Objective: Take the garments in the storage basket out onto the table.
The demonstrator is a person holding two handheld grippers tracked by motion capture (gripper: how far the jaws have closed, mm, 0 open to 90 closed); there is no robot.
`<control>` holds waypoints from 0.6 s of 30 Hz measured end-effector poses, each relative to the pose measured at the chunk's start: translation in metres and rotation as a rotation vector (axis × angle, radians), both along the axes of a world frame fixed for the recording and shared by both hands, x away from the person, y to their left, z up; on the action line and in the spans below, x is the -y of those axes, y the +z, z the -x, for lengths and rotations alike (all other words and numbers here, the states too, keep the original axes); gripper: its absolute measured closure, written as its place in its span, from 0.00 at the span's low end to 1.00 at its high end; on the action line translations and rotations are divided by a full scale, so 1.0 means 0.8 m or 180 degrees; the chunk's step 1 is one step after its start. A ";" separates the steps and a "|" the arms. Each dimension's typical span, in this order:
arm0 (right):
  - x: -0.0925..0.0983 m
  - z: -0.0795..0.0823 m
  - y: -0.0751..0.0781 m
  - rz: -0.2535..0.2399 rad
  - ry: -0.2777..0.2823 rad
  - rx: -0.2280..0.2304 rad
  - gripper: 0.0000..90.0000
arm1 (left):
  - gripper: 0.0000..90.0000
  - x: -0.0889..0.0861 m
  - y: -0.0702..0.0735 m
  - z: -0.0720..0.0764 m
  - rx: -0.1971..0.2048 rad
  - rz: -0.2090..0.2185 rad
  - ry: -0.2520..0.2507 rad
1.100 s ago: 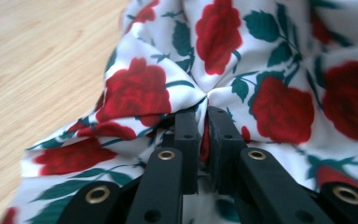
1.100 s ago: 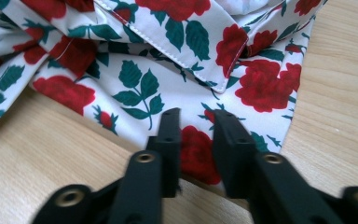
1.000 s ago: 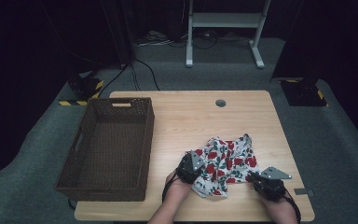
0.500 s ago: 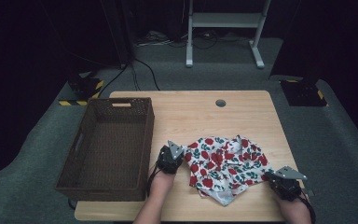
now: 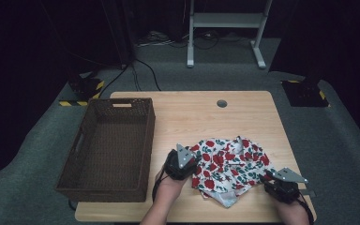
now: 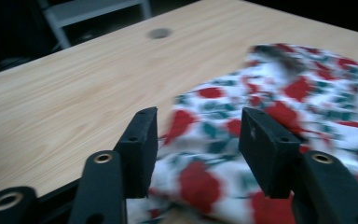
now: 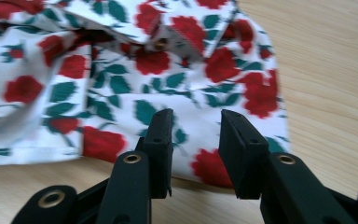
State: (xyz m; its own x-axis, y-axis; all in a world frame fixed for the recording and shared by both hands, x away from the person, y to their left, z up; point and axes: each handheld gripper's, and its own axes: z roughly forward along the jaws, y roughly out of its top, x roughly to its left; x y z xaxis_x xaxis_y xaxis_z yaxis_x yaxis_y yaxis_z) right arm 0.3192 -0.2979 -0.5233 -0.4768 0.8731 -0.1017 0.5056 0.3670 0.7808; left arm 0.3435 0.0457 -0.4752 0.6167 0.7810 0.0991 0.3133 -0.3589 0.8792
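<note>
A white cloth (image 5: 229,161) printed with red roses and green leaves lies spread on the near right part of the wooden table (image 5: 192,117). My left gripper (image 5: 191,163) sits at the cloth's left edge. Its jaws have just been opening and stand apart, with the cloth (image 6: 214,126) lying loose under the gap of the left gripper (image 6: 198,135). My right gripper (image 5: 268,179) is at the cloth's near right corner. Its jaws have also just been opening, and the cloth's hem (image 7: 186,93) lies flat beneath the right gripper (image 7: 193,126), not pinched.
A dark brown wicker basket (image 5: 108,150) stands on the table's left side, close to my left hand. A round cable hole (image 5: 221,103) sits near the far edge. Bare wood stretches beyond the cloth. A metal stand (image 5: 225,28) is on the floor behind.
The bunched cloth was pulled apart sideways by both grippers and now lies wider and flatter. Both pairs of jaws have opened and let go of it.
</note>
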 end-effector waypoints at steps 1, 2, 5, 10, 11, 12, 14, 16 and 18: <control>-0.004 0.000 -0.002 -0.0021 0.0024 -0.0019 0.69 | 0.50 0.008 -0.002 0.004 -0.0023 -0.0065 -0.0092; -0.007 0.000 -0.003 -0.0038 0.0035 -0.0045 0.68 | 0.50 0.017 -0.006 0.007 -0.0045 -0.0156 -0.0170; -0.014 -0.002 -0.008 -0.0142 0.0071 -0.0127 0.65 | 0.50 0.040 -0.020 0.014 -0.0113 -0.0322 -0.0385; -0.029 -0.002 -0.014 -0.0193 0.0190 -0.0214 0.63 | 0.51 0.051 -0.041 0.007 -0.0260 -0.0485 -0.0396; -0.032 -0.002 -0.016 -0.0180 0.0219 -0.0236 0.63 | 0.54 0.052 -0.043 0.006 -0.0255 -0.0514 -0.0405; -0.035 -0.002 -0.017 -0.0157 0.0248 -0.0254 0.62 | 0.59 0.052 -0.046 0.005 -0.0253 -0.0558 -0.0420; -0.037 -0.002 -0.017 -0.0116 0.0262 -0.0243 0.63 | 0.65 0.051 -0.049 0.002 -0.0285 -0.0576 -0.0395; -0.035 -0.002 -0.017 -0.0104 0.0269 -0.0258 0.64 | 0.71 0.049 -0.052 -0.001 -0.0305 -0.0603 -0.0357; -0.031 0.001 -0.016 -0.0072 0.0272 -0.0270 0.66 | 0.80 0.047 -0.055 -0.003 -0.0354 -0.0612 -0.0326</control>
State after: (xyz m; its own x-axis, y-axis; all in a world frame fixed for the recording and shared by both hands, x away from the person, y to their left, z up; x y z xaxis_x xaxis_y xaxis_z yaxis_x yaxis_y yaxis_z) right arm 0.3182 -0.2728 -0.5362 -0.5556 0.8305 -0.0384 0.5379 0.3943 0.7451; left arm 0.3458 0.0081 -0.5194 0.7070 0.6872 0.1669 0.3578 -0.5512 0.7538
